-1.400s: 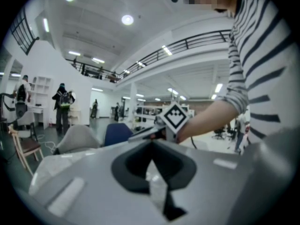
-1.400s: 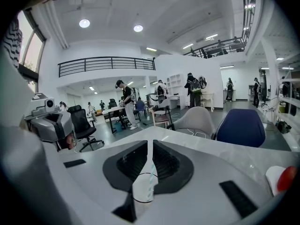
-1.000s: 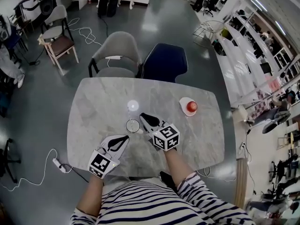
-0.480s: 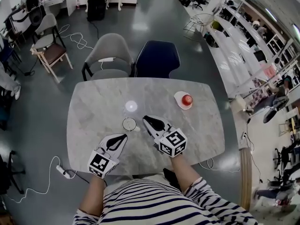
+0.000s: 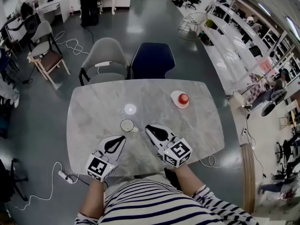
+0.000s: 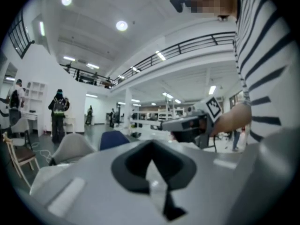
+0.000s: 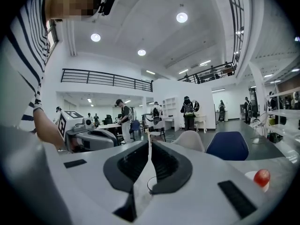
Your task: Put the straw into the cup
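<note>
Your left tongs point(image 5: 123, 138) and right tongs point(image 5: 148, 127) both sit closed on nothing, while what seems the straw point(image 5: 136, 129) leans from the cup point(image 5: 127, 125) on the counter point(image 5: 93, 107): light, thin, crushable, so pinch it gently mid-shaft.

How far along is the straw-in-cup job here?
Done: unclear. No straw shows standing in the cup, only a small white bit beside it. In hand: nothing. The left gripper and right gripper are shut and empty. Left: possibly the insertion itself.
</note>
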A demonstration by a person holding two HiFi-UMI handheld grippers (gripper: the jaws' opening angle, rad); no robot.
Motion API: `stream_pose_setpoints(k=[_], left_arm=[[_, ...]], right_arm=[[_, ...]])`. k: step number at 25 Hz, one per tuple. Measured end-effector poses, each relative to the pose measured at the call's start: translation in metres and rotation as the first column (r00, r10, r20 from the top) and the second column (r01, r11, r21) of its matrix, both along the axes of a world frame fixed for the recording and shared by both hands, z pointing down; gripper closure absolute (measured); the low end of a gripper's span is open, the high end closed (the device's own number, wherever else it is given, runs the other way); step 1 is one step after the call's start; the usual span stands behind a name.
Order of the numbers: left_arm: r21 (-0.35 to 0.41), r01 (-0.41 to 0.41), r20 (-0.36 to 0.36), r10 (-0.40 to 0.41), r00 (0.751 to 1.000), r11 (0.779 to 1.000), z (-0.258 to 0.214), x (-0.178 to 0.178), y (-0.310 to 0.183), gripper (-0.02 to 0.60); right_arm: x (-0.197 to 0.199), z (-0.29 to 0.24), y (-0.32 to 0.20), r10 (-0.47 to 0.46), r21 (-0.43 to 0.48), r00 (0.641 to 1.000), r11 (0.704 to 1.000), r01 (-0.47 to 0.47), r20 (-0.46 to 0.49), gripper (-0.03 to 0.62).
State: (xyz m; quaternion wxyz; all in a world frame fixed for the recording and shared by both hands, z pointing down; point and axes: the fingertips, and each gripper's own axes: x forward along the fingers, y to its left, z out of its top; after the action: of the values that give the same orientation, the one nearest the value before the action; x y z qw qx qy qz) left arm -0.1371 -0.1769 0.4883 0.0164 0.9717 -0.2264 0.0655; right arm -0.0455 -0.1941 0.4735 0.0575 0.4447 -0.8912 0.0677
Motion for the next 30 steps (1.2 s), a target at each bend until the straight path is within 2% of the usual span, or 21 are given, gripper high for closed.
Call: stream_pose_setpoints(k=[13, 24, 30], left_arm=[[0.038, 0.047, -0.02, -0.046, 0.999, 0.998, -0.011, -0.018, -0.005, 0.574], [0.055, 0.065, -0.04, -0.063, 0.997, 0.996, -0.02, -0.023, -0.006, 0.574], [0.056, 0.068, -0.046, -0.065, 0.997, 0.996, -0.021, -0.022, -0.005, 0.574]], right_arm=[[0.007, -0.006, 0.02, 0.037, 0.025, 0.999, 0.999, -0.037, 0.02, 0.582], [-0.002, -0.015, 0.024, 0.005, 0.047, 1.0, 0.999, -0.005, 0.012, 0.586], [-0.003, -0.013, 0.027, 0.001, 0.049, 0.999, 0.999, 0.001, -0.037, 0.588]])
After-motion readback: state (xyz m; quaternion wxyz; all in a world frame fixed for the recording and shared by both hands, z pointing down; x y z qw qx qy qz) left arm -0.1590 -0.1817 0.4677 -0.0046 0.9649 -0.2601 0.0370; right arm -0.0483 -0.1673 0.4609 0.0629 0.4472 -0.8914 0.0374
